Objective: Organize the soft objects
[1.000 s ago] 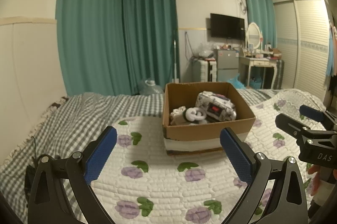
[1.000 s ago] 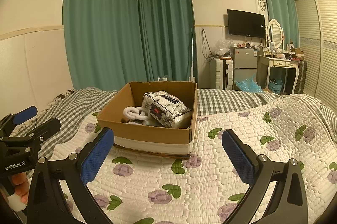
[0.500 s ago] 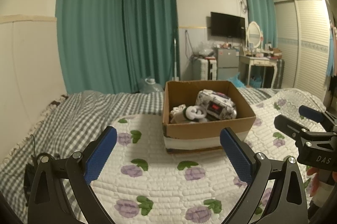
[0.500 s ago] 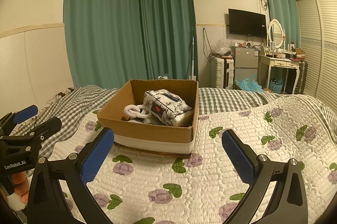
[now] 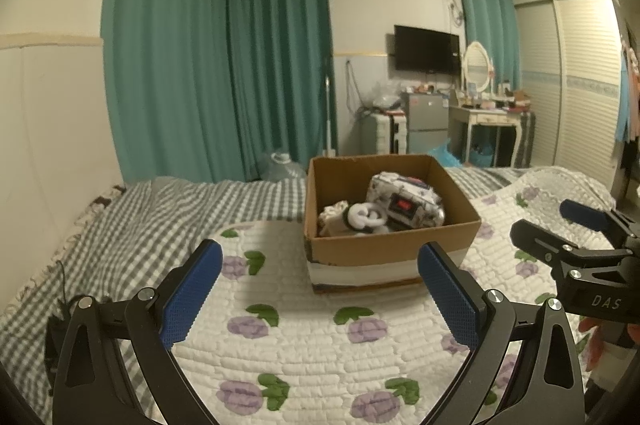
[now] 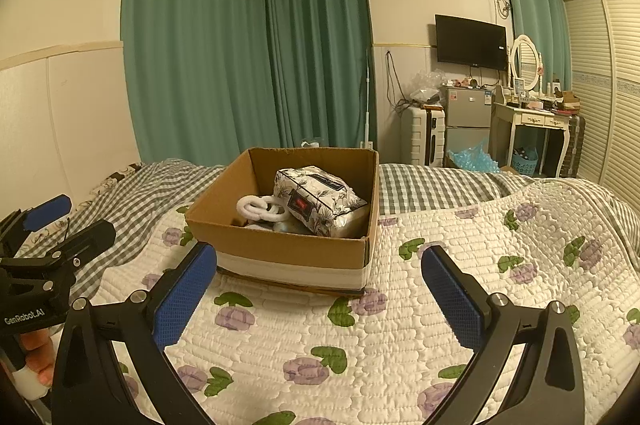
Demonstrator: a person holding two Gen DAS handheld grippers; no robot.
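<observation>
A cardboard box (image 5: 390, 247) (image 6: 280, 247) stands on the bed ahead of both grippers. Inside it lie a white patterned soft pack (image 5: 404, 201) (image 6: 316, 201), a white looped soft item (image 5: 362, 217) (image 6: 260, 208) and a beige piece (image 5: 330, 215). My left gripper (image 5: 320, 289) is open and empty, held above the quilt short of the box. My right gripper (image 6: 314, 291) is open and empty, also short of the box. Each gripper shows in the other's view: the right one (image 5: 576, 237) and the left one (image 6: 60, 229).
A white quilt with purple flowers (image 5: 304, 337) (image 6: 460, 265) covers the bed over a grey checked sheet (image 5: 132, 225). Green curtains (image 5: 224, 65), a suitcase, small fridge (image 6: 466, 121), dressing table (image 6: 532, 129) and wardrobe stand beyond the bed.
Both grippers have drifted slightly back and up from the box; the box looks a little farther. Both stay open and empty.
</observation>
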